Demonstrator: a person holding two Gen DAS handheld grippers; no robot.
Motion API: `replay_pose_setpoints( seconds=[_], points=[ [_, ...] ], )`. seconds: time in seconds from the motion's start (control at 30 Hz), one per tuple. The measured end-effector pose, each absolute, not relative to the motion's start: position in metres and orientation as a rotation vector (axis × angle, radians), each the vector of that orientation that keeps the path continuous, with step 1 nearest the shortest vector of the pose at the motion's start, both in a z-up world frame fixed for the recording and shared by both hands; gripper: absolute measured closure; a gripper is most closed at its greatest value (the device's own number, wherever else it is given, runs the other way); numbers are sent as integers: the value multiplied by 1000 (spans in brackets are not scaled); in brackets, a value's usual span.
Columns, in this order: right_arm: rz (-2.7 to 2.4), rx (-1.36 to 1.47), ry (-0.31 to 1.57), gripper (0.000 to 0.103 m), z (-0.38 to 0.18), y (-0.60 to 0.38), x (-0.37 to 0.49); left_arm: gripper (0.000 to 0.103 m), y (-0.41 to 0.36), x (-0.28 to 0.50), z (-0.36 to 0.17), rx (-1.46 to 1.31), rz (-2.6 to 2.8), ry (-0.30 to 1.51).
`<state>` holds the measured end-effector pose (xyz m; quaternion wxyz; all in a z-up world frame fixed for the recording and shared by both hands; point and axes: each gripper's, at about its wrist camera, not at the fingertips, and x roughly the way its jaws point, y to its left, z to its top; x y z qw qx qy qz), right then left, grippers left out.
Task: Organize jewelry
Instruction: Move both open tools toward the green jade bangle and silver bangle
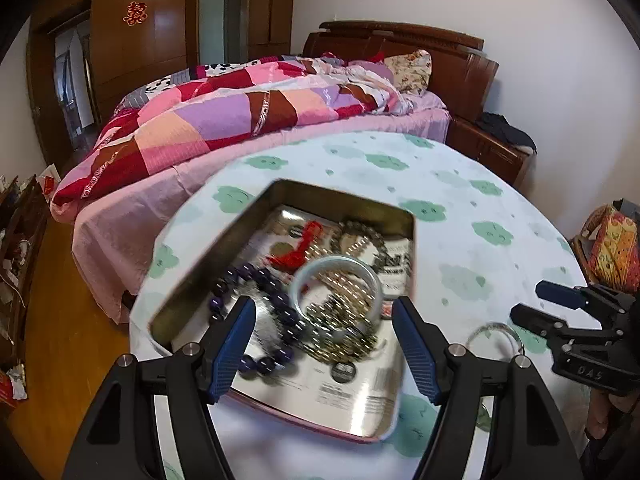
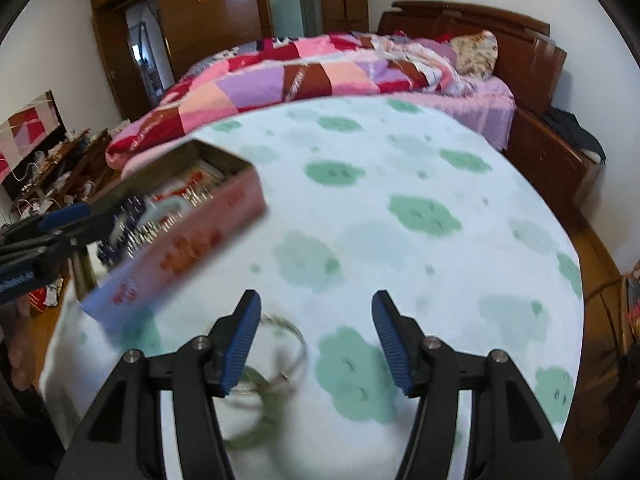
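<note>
My left gripper (image 1: 324, 340) hangs over the open tin (image 1: 400, 216), its blue pads spread wide with nothing between them. My right gripper (image 2: 316, 340) is spread just as wide, empty too, low over the tablecloth (image 2: 400, 152) to the right of the tin.

As for writing, little reads. The letters "DAS" are moulded on the black body of my right gripper, seen from the left wrist camera. A red double-happiness character (image 1: 135, 13) is stuck on the wardrobe door. The pink outer wall of the tin carries red printing too blurred to read, and the shiny sheet on its floor has black labels I cannot make out.

Counting what lies in the tin: one purple bead bracelet (image 1: 256, 312) at the near left, one pale jade bangle (image 1: 340, 284) in the middle, one red tassel (image 1: 304, 244) behind it, and a tangle of brownish bead strings (image 1: 352, 332) whose number I cannot tell.

Outside the tin, on the cloth, lies one thin silvery bangle (image 2: 294, 344), just right of the tin and near my right gripper's left finger; a greenish loop (image 2: 260, 412) sits blurred beside it.

The table stands by one bed (image 1: 280, 92) with a patchwork quilt.
</note>
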<state>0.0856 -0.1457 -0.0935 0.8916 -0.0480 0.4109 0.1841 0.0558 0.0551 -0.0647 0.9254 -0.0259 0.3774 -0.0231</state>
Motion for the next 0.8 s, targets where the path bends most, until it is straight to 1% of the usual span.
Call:
replay_pose_setpoints(
  seconds=[0.03, 0.13, 0.3, 0.33, 0.37, 0.4, 0.43, 0.53, 0.8],
  points=[
    [382, -107, 867, 43, -97, -147, 84, 32, 51, 54, -66, -50, -51, 777],
    [394, -127, 899, 55, -106, -145, 83, 32, 42, 50, -65, -42, -59, 772],
    [394, -152, 928, 65, -115, -142, 85, 32, 27, 43, -65, -7, -81, 773],
    [399, -167, 930, 68, -115, -140, 85, 32, 24, 43, -66, 0, -82, 775],
    [400, -180, 928, 79, -116, -139, 84, 32, 22, 42, -66, 4, -84, 776],
    [393, -206, 926, 85, -116, -138, 83, 32, 18, 41, -66, 10, -91, 776],
    [378, -234, 918, 93, -117, -137, 81, 32, 15, 39, -66, 18, -98, 776],
    [366, -231, 913, 96, -117, -147, 78, 32, 6, 36, -66, 42, -119, 772],
    [252, -190, 900, 97, -113, -183, 80, 32, -17, 29, -67, 98, -178, 763]
  ],
)
